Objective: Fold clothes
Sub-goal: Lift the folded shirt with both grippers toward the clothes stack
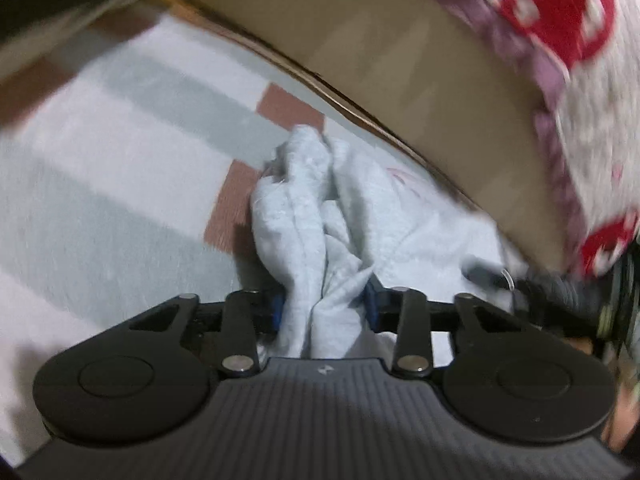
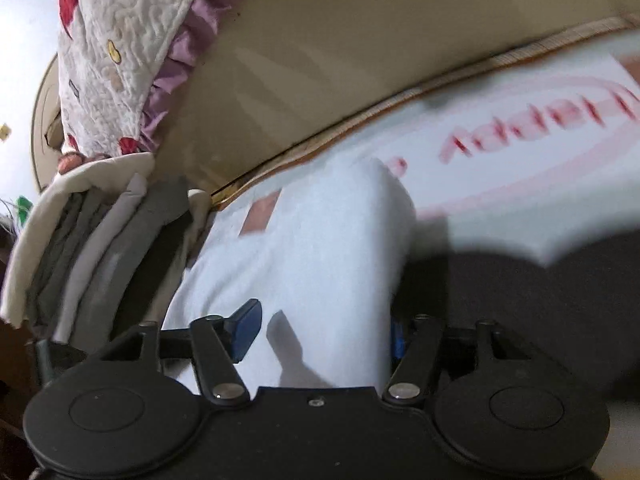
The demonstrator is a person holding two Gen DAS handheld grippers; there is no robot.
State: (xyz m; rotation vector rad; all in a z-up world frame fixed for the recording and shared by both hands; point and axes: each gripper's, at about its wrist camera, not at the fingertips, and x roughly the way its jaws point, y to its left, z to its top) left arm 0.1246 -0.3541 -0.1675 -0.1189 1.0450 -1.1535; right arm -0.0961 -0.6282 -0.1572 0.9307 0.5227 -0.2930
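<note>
A checked bedcover (image 1: 120,128) in white, pale grey and reddish-brown squares fills the left and centre of the left wrist view; it shows again as a small brown square at centre left of the right wrist view. Behind it a tan padded panel (image 1: 400,52) with a braided, gold-brown trim (image 2: 400,100) along its lower edge runs diagonally across both frames. A quilted white cover (image 2: 120,40) with red motifs and a purple ruffle hangs over that panel, at upper right in the left wrist view and upper left in the right. A pale wall (image 2: 16,40) shows at far upper left. Both views are motion-blurred, under soft indoor light.
</note>
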